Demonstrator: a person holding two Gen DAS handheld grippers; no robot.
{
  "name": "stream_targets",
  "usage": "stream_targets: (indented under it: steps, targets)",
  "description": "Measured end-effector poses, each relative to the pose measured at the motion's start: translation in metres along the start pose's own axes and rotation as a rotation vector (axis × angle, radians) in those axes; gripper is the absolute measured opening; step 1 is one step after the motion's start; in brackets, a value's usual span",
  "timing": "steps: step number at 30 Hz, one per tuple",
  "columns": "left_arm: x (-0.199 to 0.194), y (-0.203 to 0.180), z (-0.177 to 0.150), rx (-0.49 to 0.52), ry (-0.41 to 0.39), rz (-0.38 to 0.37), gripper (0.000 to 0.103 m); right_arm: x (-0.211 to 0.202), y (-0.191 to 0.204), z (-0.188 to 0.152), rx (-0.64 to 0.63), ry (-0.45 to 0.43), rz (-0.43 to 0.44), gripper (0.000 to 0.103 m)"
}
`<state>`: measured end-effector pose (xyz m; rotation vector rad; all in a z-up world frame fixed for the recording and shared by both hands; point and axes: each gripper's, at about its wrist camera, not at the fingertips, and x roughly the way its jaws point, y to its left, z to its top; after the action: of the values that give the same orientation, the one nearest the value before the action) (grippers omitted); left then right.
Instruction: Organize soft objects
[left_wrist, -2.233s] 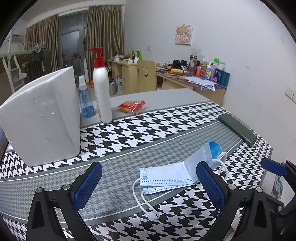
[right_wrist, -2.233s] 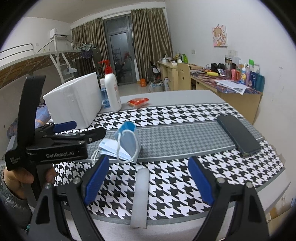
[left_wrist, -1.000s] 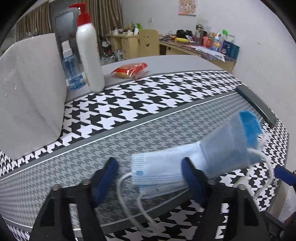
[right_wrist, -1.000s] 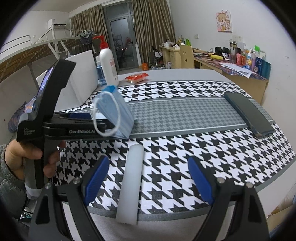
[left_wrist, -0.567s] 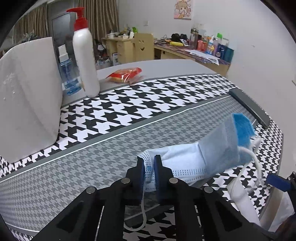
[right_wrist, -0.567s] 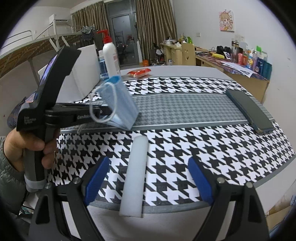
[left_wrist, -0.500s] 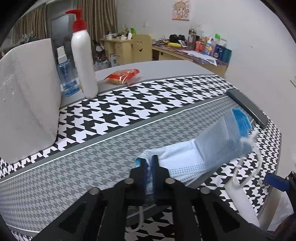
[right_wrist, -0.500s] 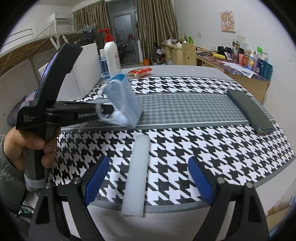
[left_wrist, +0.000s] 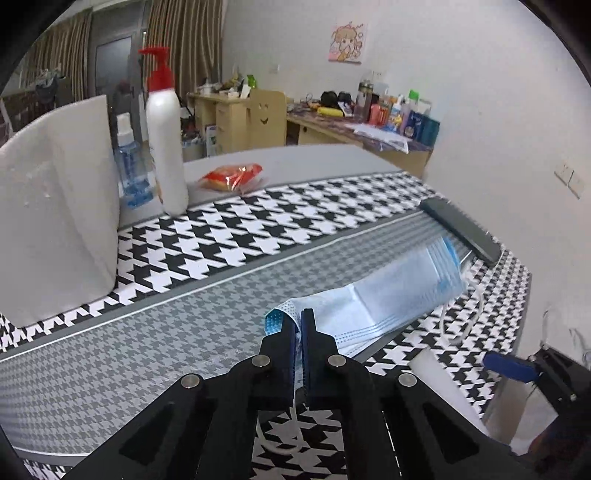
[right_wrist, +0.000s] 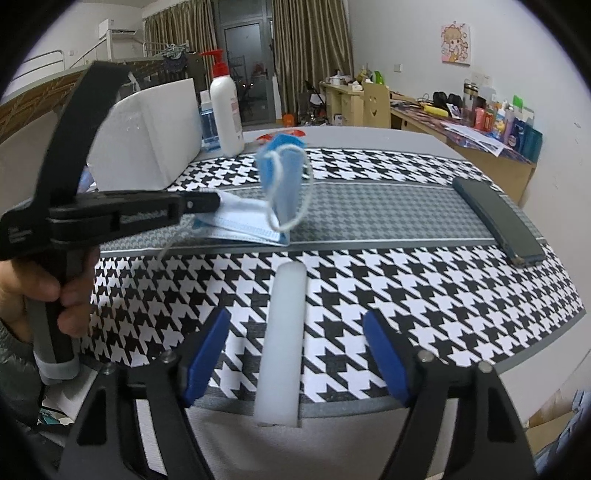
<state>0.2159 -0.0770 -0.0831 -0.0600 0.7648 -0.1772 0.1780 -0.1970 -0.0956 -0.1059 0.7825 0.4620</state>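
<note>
A stack of light blue face masks (left_wrist: 388, 295) (right_wrist: 280, 173) hangs just above the houndstooth cloth, its far end folded upward and its ear loops dangling. My left gripper (left_wrist: 300, 325) (right_wrist: 218, 201) is shut on the near end of the masks. A white foam stick (right_wrist: 284, 339) (left_wrist: 443, 387) lies on the cloth at the table's near edge. My right gripper (right_wrist: 295, 358) straddles that stick with its blue pads well apart from it, and its jaws are closing.
A white foam box (left_wrist: 55, 229) (right_wrist: 147, 140) stands at the left. Beside it are a white pump bottle (left_wrist: 164, 144) (right_wrist: 225, 114) and a blue spray bottle (left_wrist: 129, 166). A red snack packet (left_wrist: 231, 177) lies behind, and a dark phone (left_wrist: 461, 232) (right_wrist: 498, 221) lies at the right.
My left gripper went from open around the masks to shut on their near end, then lifted them off the cloth. My right gripper's pads have come a little closer together.
</note>
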Motion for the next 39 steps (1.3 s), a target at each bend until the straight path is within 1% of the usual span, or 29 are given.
stream_targets:
  steps: [4,6,9,10,12,17,20,21,23,25,26,27,30,33,35,36,37,39]
  targets:
    - [-0.013,0.005,0.005,-0.021,-0.035,-0.005,0.003,0.0,0.003,-0.001,-0.006,0.002,-0.003,0.077]
    - [-0.021,0.008,0.007,-0.024,-0.056,0.0,0.003,0.0,0.004,-0.001,-0.005,0.006,-0.005,0.073]
    - [-0.029,0.007,0.007,-0.006,-0.079,0.017,0.003,0.001,0.004,-0.002,0.0,0.013,-0.004,0.071]
    - [-0.03,0.005,0.006,0.017,-0.081,0.023,0.003,0.001,0.004,-0.001,0.0,0.014,-0.005,0.071]
    - [-0.029,0.002,0.002,0.037,-0.067,0.031,0.003,0.001,0.004,-0.002,0.001,0.012,-0.002,0.071]
    - [-0.022,0.004,-0.008,0.046,-0.008,0.007,0.003,-0.001,0.003,-0.001,0.009,0.007,0.006,0.071]
    - [-0.018,0.001,-0.013,0.063,0.018,0.004,0.008,-0.001,0.002,-0.001,0.017,0.006,0.008,0.071]
    - [-0.018,0.0,-0.014,0.067,0.025,-0.002,0.012,-0.001,0.001,-0.001,0.02,0.006,0.009,0.071]
    - [-0.016,-0.003,-0.015,0.083,0.036,-0.016,0.025,-0.001,0.0,-0.001,0.027,0.004,0.012,0.071]
    - [-0.015,-0.007,-0.015,0.093,0.032,-0.018,0.049,-0.001,-0.001,-0.002,0.03,0.004,0.011,0.071]
    - [-0.014,-0.008,-0.015,0.098,0.026,-0.018,0.052,-0.001,-0.002,-0.002,0.031,0.004,0.012,0.071]
    - [-0.013,-0.009,-0.014,0.104,0.021,-0.017,0.053,-0.001,-0.003,-0.002,0.032,0.003,0.013,0.071]
    - [-0.006,-0.011,-0.011,0.107,0.037,-0.025,0.053,-0.001,-0.005,-0.003,0.038,-0.001,0.013,0.071]
    - [0.003,-0.008,-0.009,0.086,0.05,-0.015,0.053,-0.001,-0.006,-0.003,0.041,-0.002,0.014,0.071]
    - [0.009,-0.006,-0.009,0.08,0.061,-0.013,0.049,-0.001,-0.007,-0.004,0.042,-0.004,0.014,0.071]
    - [0.011,-0.006,-0.009,0.083,0.067,-0.007,0.04,-0.001,-0.007,-0.004,0.043,-0.004,0.015,0.071]
    - [0.014,-0.006,-0.01,0.084,0.076,-0.004,0.027,-0.001,-0.007,-0.005,0.043,-0.005,0.015,0.071]
    - [0.017,-0.004,-0.01,0.07,0.085,-0.008,0.015,-0.001,-0.008,-0.006,0.044,-0.004,0.014,0.071]
